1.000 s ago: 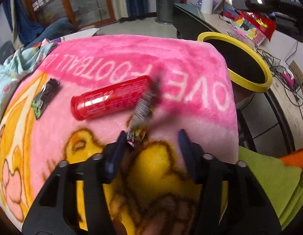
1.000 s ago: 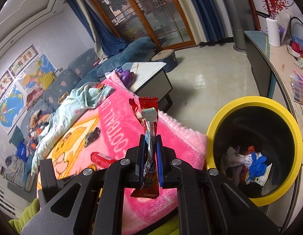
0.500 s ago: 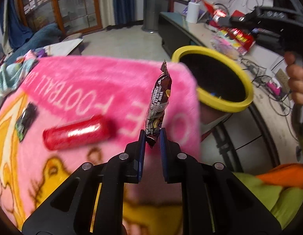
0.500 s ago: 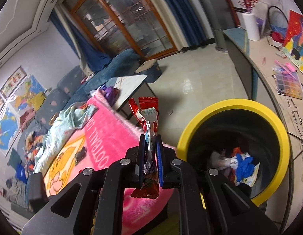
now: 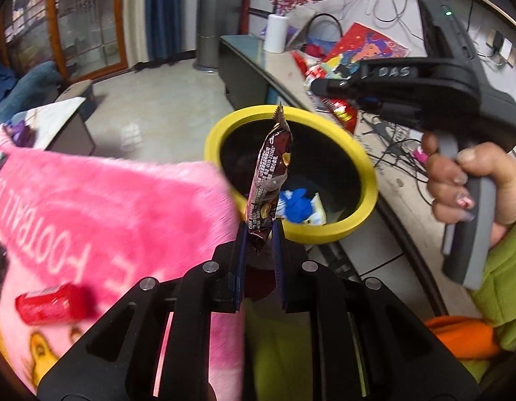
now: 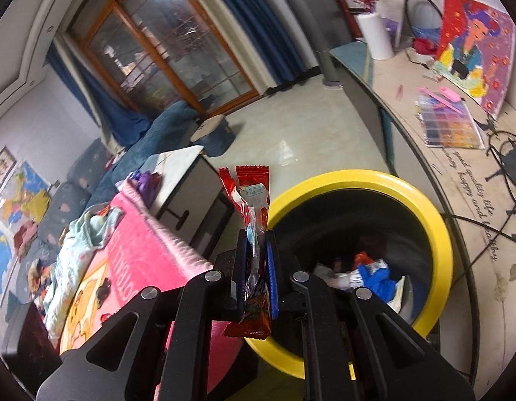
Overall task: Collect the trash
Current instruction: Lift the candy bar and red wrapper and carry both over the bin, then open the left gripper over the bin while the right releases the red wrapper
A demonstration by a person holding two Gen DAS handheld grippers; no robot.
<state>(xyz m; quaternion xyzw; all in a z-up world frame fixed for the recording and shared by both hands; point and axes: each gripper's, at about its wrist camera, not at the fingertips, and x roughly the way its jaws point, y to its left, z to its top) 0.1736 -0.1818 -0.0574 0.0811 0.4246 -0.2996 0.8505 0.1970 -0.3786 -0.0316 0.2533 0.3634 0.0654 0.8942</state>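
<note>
Now both hands carry trash toward the yellow bin [image 5: 364, 173], at the centre right of each view. The left gripper [image 5: 259, 234] has its fingers clamped on the lower end of a dark snack wrapper [image 5: 273, 163]; they closed on it within the last second. The right gripper [image 6: 256, 244] pinches a red wrapper [image 6: 252, 183] beside the rim. Next, I judge, each must reach over the opening and let go. A red can [image 5: 49, 304] lies on the pink blanket [image 5: 124, 207], lower left
</note>
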